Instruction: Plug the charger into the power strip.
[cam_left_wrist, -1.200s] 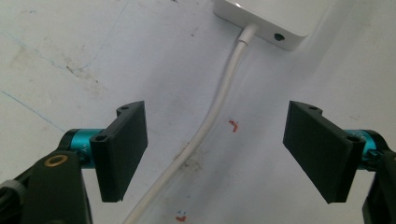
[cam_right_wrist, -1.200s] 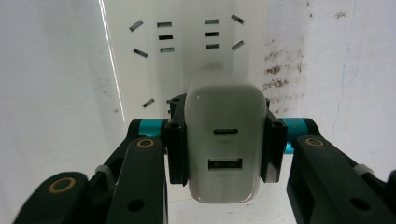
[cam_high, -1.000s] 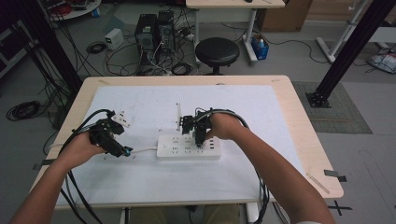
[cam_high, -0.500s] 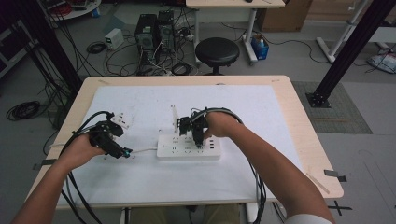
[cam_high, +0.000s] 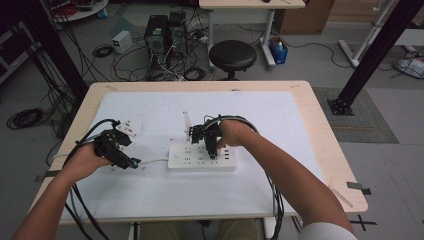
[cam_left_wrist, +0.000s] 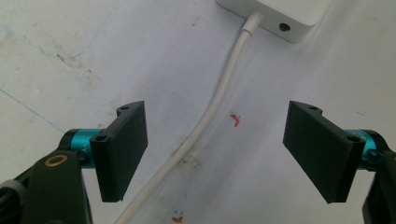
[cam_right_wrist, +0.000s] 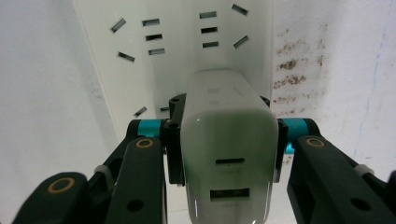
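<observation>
In the right gripper view, the right gripper (cam_right_wrist: 229, 140) pinches a white charger (cam_right_wrist: 227, 154) between its fingers, which grip the charger's two sides. The charger's prong end is hidden behind its own body, so whether it touches the power strip (cam_right_wrist: 182, 51) cannot be told. Its long axis points down at the strip, USB ports facing back up.

In the high view the strip lies long axis left to right, near the middle of the surface (cam_high: 300, 125).

The left gripper (cam_left_wrist: 215, 154) has its fingers spread, straddling the strip's white cable (cam_left_wrist: 219, 102) without touching it.
</observation>
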